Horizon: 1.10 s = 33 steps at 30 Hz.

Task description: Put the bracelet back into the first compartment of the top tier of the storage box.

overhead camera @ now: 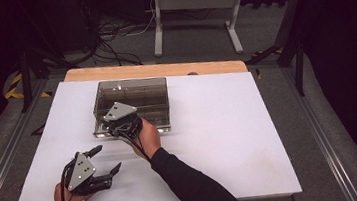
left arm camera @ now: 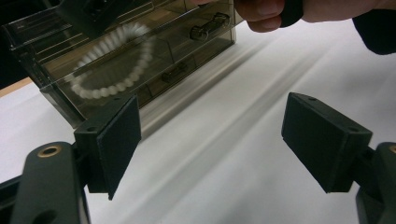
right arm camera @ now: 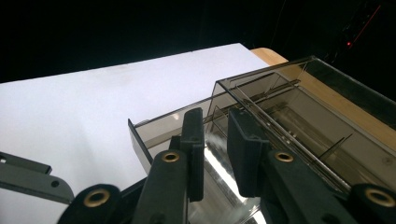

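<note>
A smoky clear drawer box point(overhead camera: 155, 85) stands at the back middle of the white table top point(overhead camera: 231, 140). My right gripper point(overhead camera: 120, 125) is at the box's front left, over a drawer point(right arm camera: 154, 127) that is pulled out. In the right gripper view its jaws point(right arm camera: 215, 116) stand a narrow gap apart above the drawer, with nothing pressed between the pads. My left gripper point(overhead camera: 108, 158) rests near the table's front left, wide open and with nothing in it point(left arm camera: 210, 135). It faces the box point(left arm camera: 140, 60), whose front shows small drawer handles point(left arm camera: 205, 29).
The table's wooden edge point(overhead camera: 153, 70) shows behind the white top. Behind the table, a white desk frame point(overhead camera: 192, 13) and cables lie on the floor. The right hand point(left arm camera: 271, 11) sits at the top of the left gripper view. White surface stretches right of the box.
</note>
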Available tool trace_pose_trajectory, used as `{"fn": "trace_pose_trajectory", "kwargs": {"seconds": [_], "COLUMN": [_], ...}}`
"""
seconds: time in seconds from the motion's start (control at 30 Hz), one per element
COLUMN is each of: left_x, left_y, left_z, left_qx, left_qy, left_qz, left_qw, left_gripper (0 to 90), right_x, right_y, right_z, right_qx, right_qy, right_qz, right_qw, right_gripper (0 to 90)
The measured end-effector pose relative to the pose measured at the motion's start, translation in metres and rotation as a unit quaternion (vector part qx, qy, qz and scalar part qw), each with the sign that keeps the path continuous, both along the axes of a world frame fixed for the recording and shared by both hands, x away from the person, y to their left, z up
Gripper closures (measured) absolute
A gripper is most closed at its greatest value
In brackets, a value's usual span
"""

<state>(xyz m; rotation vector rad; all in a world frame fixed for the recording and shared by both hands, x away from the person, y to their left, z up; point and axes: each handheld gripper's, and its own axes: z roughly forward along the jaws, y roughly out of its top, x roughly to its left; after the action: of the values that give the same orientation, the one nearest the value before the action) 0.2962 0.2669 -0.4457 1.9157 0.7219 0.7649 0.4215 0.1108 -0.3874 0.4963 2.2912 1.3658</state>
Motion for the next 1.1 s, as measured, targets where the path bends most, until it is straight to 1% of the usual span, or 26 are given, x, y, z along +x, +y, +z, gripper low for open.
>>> {"fn": "trace_pose_trajectory", "kwargs": {"seconds": [0.07, 0.1, 0.17, 0.2, 0.27, 0.3, 0.33, 0.43, 0.5, 0.53, 0.63, 0.7, 0.73, 0.77, 0.8, 0.83, 0.87, 0.9, 1.0, 1.03, 1.07, 1.1], "left_x": [0.0, 0.0, 0.001, 0.001, 0.001, 0.002, 0.002, 0.002, 0.002, 0.003, 0.004, 0.005, 0.004, 0.005, 0.004, 0.004, 0.004, 0.005, 0.006, 0.006, 0.006, 0.006], "left_y": [0.0, 0.0, 0.001, 0.0, 0.001, 0.001, 0.001, 0.001, 0.0, 0.001, 0.0, 0.0, -0.001, -0.001, -0.001, -0.001, -0.001, -0.001, 0.0, 0.0, 0.0, 0.0], "left_z": [0.0, 0.0, 0.0, -0.001, -0.001, -0.001, -0.001, -0.001, -0.001, -0.001, -0.001, -0.001, -0.002, -0.001, -0.001, -0.001, -0.001, -0.001, -0.002, -0.002, -0.001, -0.002], "left_qx": [-0.001, -0.002, 0.0, -0.001, -0.002, -0.004, -0.003, -0.004, -0.007, -0.004, -0.004, 0.002, 0.002, 0.003, 0.001, 0.0, 0.0, 0.001, 0.002, 0.002, 0.004, 0.005], "left_qy": [0.001, 0.001, 0.002, 0.004, 0.004, 0.005, 0.005, 0.006, 0.01, 0.011, 0.012, 0.012, 0.013, 0.012, 0.012, 0.011, 0.01, 0.01, 0.011, 0.011, 0.012, 0.014], "left_qz": [0.001, 0.001, 0.001, 0.0, 0.0, 0.001, 0.002, -0.001, 0.001, -0.001, 0.0, 0.0, 0.002, 0.001, -0.001, 0.001, 0.0, 0.002, 0.004, 0.004, 0.003, 0.002], "left_qw": [1.0, 1.0, 1.0, 1.0, 1.0, 1.0, 1.0, 1.0, 0.9999, 0.9999, 0.9999, 0.9999, 0.9999, 0.9999, 0.9999, 0.9999, 0.9999, 0.9999, 0.9999, 0.9999, 0.9999, 0.9999], "left_gripper": [21.7, 23.7, 24.8, 30.0, 31.1, 34.7, 34.7, 42.7, 47.2, 49.6, 57.6, 63.2, 72.6, 72.6, 75.7, 78.1, 78.4, 81.7, 82.3, 82.7, 82.7, 84.5], "right_x": [-0.001, -0.002, -0.002, -0.002, -0.002, -0.004, -0.004, -0.008, -0.01, -0.011, -0.013, -0.014, -0.016, -0.016, -0.017, -0.017, -0.017, -0.018, -0.018, -0.018, -0.018, -0.018], "right_y": [-0.001, -0.003, -0.005, -0.009, -0.011, -0.017, -0.017, -0.026, -0.035, -0.039, -0.054, -0.062, -0.072, -0.072, -0.076, -0.082, -0.085, -0.095, -0.107, -0.107, -0.111, -0.119], "right_z": [0.002, 0.004, 0.004, 0.006, 0.007, 0.009, 0.009, 0.011, 0.013, 0.014, 0.016, 0.016, 0.017, 0.017, 0.017, 0.017, 0.017, 0.017, 0.017, 0.017, 0.017, 0.018], "right_qx": [0.004, 0.009, 0.011, 0.018, 0.021, 0.027, 0.027, 0.034, 0.039, 0.043, 0.051, 0.054, 0.06, 0.06, 0.062, 0.064, 0.064, 0.064, 0.068, 0.068, 0.07, 0.073], "right_qy": [-0.007, -0.007, -0.006, -0.007, -0.006, -0.012, -0.012, -0.02, -0.026, -0.027, -0.032, -0.034, -0.036, -0.036, -0.036, -0.037, -0.036, -0.041, -0.043, -0.043, -0.041, -0.042], "right_qz": [-0.005, -0.005, -0.004, -0.006, -0.006, -0.009, -0.009, -0.009, -0.012, -0.013, -0.02, -0.023, -0.03, -0.03, -0.033, -0.036, -0.037, -0.043, -0.051, -0.051, -0.054, -0.062], "right_qw": [1.0, 0.9999, 0.9999, 0.9998, 0.9997, 0.9995, 0.9995, 0.9992, 0.9988, 0.9986, 0.998, 0.9977, 0.9971, 0.9971, 0.9969, 0.9967, 0.9966, 0.9961, 0.9954, 0.9954, 0.9952, 0.9945], "right_gripper": [73.8, 76.2, 76.6, 78.8, 78.8, 78.8, 78.8, 78.8, 77.9, 77.9, 77.9, 77.7, 76.5, 76.5, 76.7, 76.7, 76.7, 76.7, 76.7, 76.7, 76.7, 76.7]}}
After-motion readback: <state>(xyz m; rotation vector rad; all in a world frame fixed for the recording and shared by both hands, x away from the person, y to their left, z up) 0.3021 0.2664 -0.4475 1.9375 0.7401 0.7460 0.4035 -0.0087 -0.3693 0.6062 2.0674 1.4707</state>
